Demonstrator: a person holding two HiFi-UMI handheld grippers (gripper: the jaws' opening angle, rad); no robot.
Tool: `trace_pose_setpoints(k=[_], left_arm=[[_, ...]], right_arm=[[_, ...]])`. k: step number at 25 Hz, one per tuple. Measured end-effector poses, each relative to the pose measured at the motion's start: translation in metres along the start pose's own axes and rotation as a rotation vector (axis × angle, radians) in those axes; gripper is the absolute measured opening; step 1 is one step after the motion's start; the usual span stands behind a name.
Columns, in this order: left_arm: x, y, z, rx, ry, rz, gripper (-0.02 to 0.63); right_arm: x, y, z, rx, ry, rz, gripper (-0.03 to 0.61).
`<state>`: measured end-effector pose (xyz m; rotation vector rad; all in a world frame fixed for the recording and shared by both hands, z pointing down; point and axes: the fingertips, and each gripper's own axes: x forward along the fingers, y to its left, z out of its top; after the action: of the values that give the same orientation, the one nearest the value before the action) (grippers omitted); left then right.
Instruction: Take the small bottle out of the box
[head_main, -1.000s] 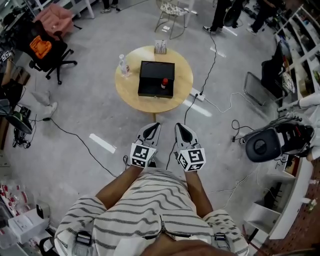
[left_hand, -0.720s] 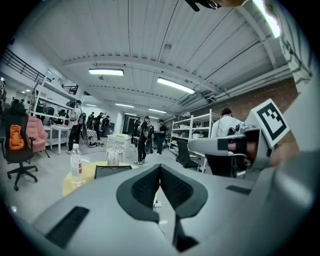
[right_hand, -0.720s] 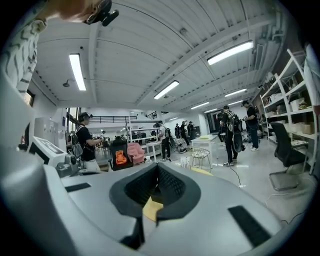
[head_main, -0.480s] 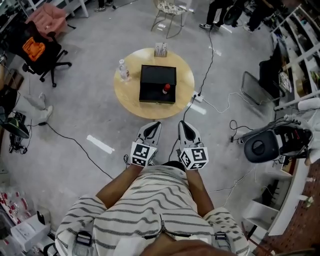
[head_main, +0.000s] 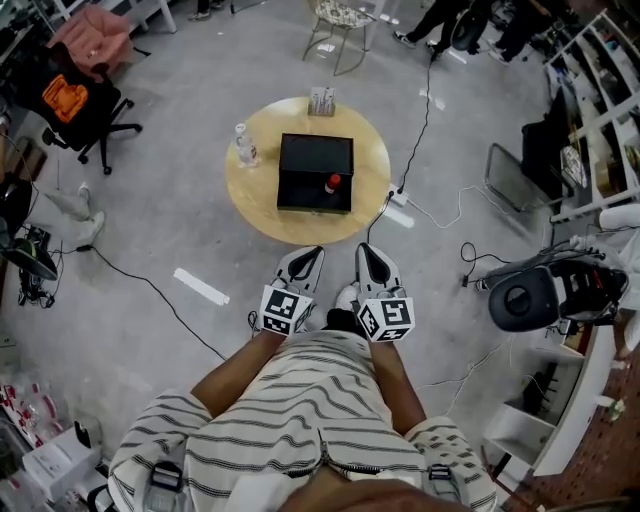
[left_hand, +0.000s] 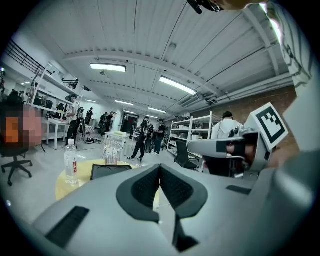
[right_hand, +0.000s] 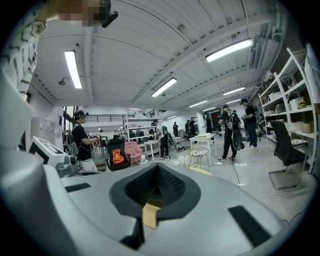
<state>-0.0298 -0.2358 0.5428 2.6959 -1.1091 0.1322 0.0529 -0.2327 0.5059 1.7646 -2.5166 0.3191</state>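
Small bottle (head_main: 331, 184), red-capped: stands inside the black box (head_main: 312, 152), close to its near wall. It is well ahead of the left gripper (head_main: 313, 250) and right gripper (head_main: 363, 249), roughly between their lines. Box rests on the round table (head_main: 262, 205), with a water bottle (head_main: 243, 145) ahead-left of the left gripper; both grippers sit side by side short of the table, jaws together on nothing. Risk, as judged: a reach with jaws unopened, or a jaw catching the near wall, would likely topple the small bottle rather than grip it.
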Motion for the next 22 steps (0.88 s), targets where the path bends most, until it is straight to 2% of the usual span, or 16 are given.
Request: trace_pose_setpoints(k=[10, 22], left_arm=[[0.046, 0.007, 0.008, 0.031, 0.015, 0.07, 0.021], [0.097, 0.015, 0.014, -0.001, 0.035, 0.231, 0.021]], right_arm=[[0.028, -0.039, 0.009, 0.0, 0.004, 0.062, 0.018], [0.054, -0.08, 0.01, -0.018, 0.06, 0.206, 0.018]])
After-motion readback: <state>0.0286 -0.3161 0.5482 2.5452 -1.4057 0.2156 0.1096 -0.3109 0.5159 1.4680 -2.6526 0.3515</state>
